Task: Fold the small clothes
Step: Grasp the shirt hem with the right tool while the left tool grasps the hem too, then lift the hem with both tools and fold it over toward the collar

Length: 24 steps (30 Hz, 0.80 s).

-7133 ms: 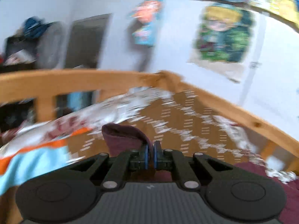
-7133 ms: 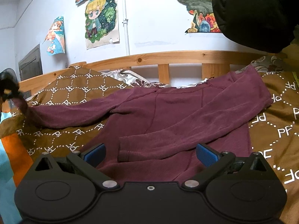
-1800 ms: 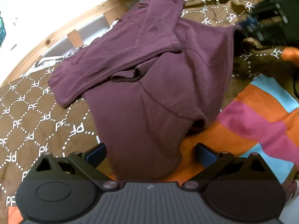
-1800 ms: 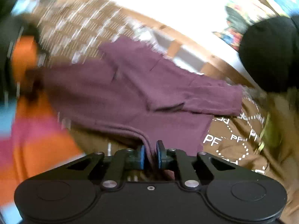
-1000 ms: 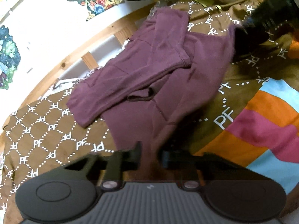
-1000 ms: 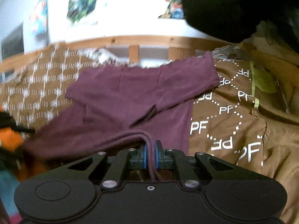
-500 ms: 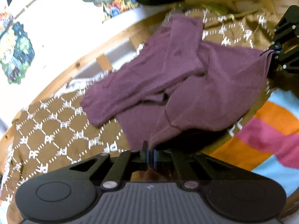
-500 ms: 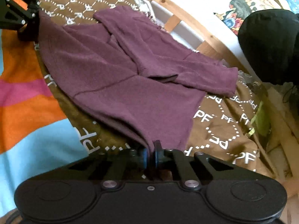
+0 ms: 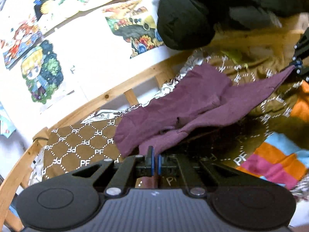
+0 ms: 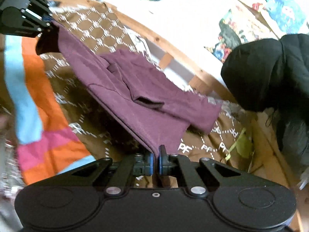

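Maroon sweater (image 9: 193,104) hangs stretched over the bed, sleeves folded across its body. Left gripper (image 9: 154,163) pinches the hem corner at 6 o'clock; right gripper (image 10: 156,163) pinches the opposite corner. Brown blanket (image 9: 81,148) beneath reads "PF" repeatedly. Striped cover (image 10: 38,104) at 9 o'clock, posters (image 9: 40,71) on the wall.

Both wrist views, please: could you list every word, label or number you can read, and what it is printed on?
"PF": repeated white monogram on the brown quilt, some copies mirrored; also legible in the right wrist view.
Wall posters: cartoon art only, no readable text.
Maroon sweater, left gripper, right gripper: no legible markings.
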{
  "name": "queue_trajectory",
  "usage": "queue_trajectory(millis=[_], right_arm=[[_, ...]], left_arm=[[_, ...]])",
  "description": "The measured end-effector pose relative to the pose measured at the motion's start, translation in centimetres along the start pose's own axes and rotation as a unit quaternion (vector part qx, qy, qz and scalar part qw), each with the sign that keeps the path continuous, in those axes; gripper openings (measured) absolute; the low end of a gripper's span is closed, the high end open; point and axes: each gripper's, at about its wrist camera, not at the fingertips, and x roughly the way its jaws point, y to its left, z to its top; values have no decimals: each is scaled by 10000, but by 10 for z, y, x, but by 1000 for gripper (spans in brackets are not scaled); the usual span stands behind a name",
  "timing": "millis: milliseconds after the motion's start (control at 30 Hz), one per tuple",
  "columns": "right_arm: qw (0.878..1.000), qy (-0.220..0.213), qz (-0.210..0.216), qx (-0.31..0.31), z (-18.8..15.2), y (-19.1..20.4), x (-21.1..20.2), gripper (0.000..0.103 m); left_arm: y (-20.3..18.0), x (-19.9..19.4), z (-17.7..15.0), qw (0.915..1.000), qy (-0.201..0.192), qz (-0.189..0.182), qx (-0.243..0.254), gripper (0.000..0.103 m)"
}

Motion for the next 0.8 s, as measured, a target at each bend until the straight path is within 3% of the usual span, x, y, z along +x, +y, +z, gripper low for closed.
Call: queue_trajectory(millis=[167,400,567,800], right_arm=[[9994,-224,256,-33,13,4,-60,5],[9967,-319,631,406,22,5,-123,5],[9951,-453,563,668,27,-2,-120,5],[9939,-506,334,917,43,-37,-53,5]], left_arm=[[20,-50,1,9996,-4,-206,-173,3],[32,-98,6,9986,45,-523,32,3],[44,-76,25,9976,237,-650,-91,4],[59,10,73,9960,611,-562,-321,4]])
